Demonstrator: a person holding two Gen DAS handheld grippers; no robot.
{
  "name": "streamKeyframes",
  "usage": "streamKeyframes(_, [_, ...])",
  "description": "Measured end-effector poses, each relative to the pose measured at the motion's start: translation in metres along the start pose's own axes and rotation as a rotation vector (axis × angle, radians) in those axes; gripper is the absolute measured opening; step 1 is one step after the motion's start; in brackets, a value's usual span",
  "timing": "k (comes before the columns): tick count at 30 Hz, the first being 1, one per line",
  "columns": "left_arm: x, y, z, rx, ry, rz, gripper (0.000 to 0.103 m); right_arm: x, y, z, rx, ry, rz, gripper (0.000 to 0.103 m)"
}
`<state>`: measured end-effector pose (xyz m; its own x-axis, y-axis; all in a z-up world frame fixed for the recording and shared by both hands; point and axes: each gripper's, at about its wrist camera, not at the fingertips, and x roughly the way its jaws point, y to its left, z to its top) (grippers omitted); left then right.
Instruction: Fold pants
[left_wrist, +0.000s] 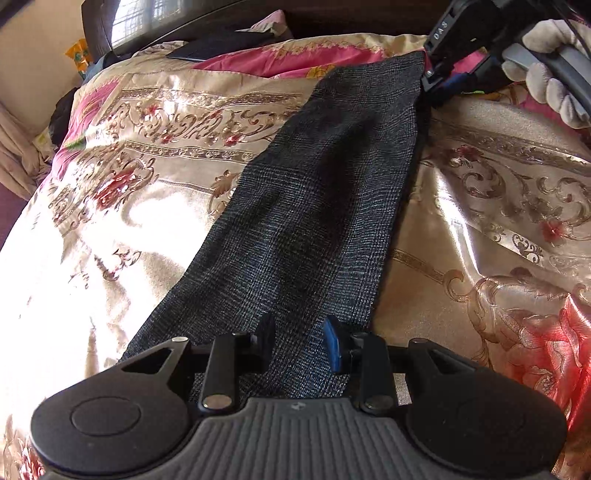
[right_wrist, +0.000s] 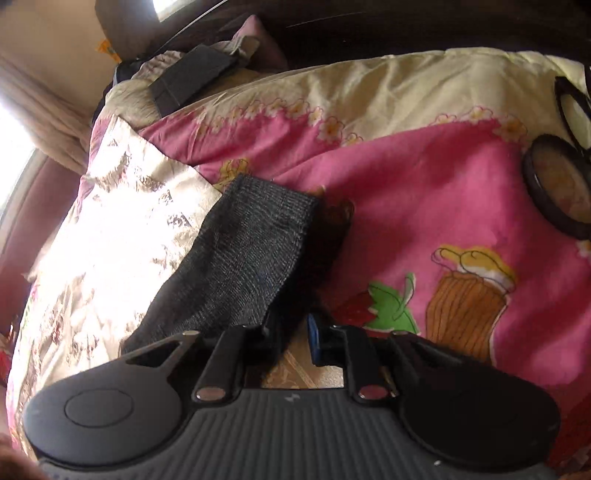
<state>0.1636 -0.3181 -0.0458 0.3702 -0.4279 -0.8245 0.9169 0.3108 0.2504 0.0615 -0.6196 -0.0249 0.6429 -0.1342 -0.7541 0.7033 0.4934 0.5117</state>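
Note:
Dark grey checked pants (left_wrist: 314, 206) lie in a long strip on a bed with a satin floral cover (left_wrist: 147, 166). My left gripper (left_wrist: 299, 343) is at the near end of the strip, its jaws apart with the cloth running between them. My right gripper (left_wrist: 439, 79) shows at the far end of the strip by the hem corner, held by a gloved hand (left_wrist: 546, 74). In the right wrist view the pants' hem end (right_wrist: 251, 258) lies ahead and left of the right gripper (right_wrist: 291, 332), whose jaws stand a little apart; dark cloth lies against the left finger.
A pink cartoon-print sheet (right_wrist: 424, 206) covers the far part of the bed. A round black-rimmed compact (right_wrist: 557, 188) lies on it at the right. A dark folded item (right_wrist: 188, 81) sits by the headboard. Curtains (right_wrist: 55, 118) hang at the left.

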Motion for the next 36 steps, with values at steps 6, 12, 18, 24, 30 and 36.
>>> streamKeyframes(6, [-0.002,-0.004,0.003,0.001,-0.004,-0.006,0.045,0.012,-0.009,0.005,0.099,-0.043,0.082,0.025])
streamKeyframes(12, [-0.003,-0.007,0.005,0.003,-0.008,-0.005,0.045,-0.001,-0.005,0.012,0.069,-0.138,0.079,0.005])
streamKeyframes(18, [-0.007,-0.013,0.002,0.019,-0.014,-0.009,0.045,-0.017,-0.021,0.003,0.14,-0.211,0.03,0.012])
streamKeyframes(24, [-0.007,-0.011,0.003,0.003,-0.03,-0.009,0.045,-0.019,-0.034,-0.009,0.254,-0.177,0.148,0.049])
streamKeyframes(30, [-0.008,-0.013,0.004,-0.003,-0.039,-0.004,0.045,-0.008,-0.02,-0.011,0.202,-0.126,0.126,0.06])
streamKeyframes(36, [-0.006,-0.013,0.001,-0.026,-0.041,-0.005,0.045,-0.015,-0.005,-0.02,0.185,-0.096,0.112,0.058])
